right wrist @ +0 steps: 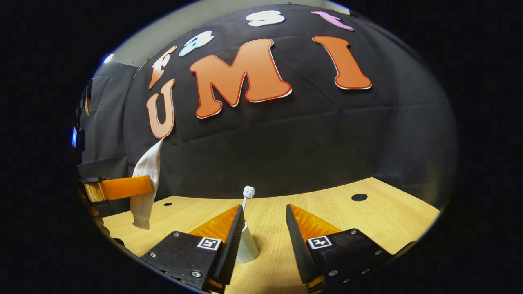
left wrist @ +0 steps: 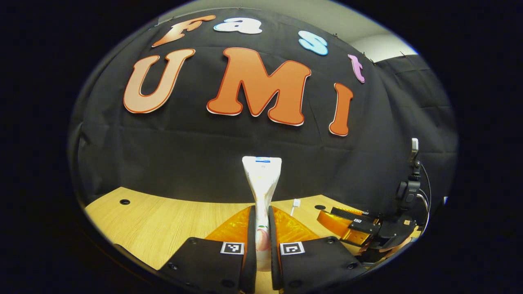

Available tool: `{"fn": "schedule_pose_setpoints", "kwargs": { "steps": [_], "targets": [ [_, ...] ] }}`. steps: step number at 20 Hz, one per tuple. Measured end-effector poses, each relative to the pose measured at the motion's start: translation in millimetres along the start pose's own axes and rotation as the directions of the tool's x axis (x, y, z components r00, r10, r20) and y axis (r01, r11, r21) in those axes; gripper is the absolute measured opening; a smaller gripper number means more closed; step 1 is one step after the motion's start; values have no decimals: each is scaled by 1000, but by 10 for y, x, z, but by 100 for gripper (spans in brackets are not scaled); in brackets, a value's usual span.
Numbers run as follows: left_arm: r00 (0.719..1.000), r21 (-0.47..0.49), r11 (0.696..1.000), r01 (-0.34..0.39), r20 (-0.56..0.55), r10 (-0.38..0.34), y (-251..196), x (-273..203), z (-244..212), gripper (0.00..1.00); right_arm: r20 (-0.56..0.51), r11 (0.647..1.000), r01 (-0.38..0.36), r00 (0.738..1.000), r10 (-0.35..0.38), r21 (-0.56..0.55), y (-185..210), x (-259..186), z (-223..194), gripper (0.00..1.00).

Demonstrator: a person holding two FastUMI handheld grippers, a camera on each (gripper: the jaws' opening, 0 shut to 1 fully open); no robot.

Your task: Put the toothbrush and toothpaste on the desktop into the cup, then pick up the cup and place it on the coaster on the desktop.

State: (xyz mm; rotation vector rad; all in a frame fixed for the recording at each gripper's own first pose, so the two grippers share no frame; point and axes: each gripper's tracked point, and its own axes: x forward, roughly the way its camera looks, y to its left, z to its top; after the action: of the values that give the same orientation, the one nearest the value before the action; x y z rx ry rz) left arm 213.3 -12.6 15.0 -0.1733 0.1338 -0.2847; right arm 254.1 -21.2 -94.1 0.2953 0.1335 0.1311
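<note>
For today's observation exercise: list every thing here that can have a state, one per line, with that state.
Toothpaste: upright, lifted off the table, clamped between the left gripper's fingers.
Toothbrush: standing upright on the table, bristles up, not gripped.
Left gripper: shut on the toothpaste.
Right gripper: open, toothbrush just inside its left finger.
Table: bears the toothbrush.
</note>
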Motion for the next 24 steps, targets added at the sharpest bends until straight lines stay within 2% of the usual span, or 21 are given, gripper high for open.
{"fn": "schedule_pose_setpoints", "kwargs": {
  "steps": [2, 6, 10, 15, 24],
  "targets": [
    [999, -9, 1000, 16, 28, -15, -46, 101, 71, 18, 6, 1000, -5, 1000, 5, 7, -6, -40, 28, 69],
    [995, -14, 999, 33, 90, -32, -79, 270, 209, 18, 10, 1000, 5, 1000, -5, 8, -58, -72, 30, 76],
    [986, -28, 997, 73, 153, -67, -227, 413, 303, 18, 28, 1000, 4, 1000, -4, 8, -93, -147, 113, 78],
    [983, -85, 989, 118, 149, -104, -423, 630, 139, 18, 57, 999, 33, 998, -33, 1, -210, -148, 175, 78],
    [992, -105, 988, 110, 74, -103, -388, 1000, -341, 18, 94, 999, 54, 994, -53, -6, -344, -218, 250, 78]
  ]
}}
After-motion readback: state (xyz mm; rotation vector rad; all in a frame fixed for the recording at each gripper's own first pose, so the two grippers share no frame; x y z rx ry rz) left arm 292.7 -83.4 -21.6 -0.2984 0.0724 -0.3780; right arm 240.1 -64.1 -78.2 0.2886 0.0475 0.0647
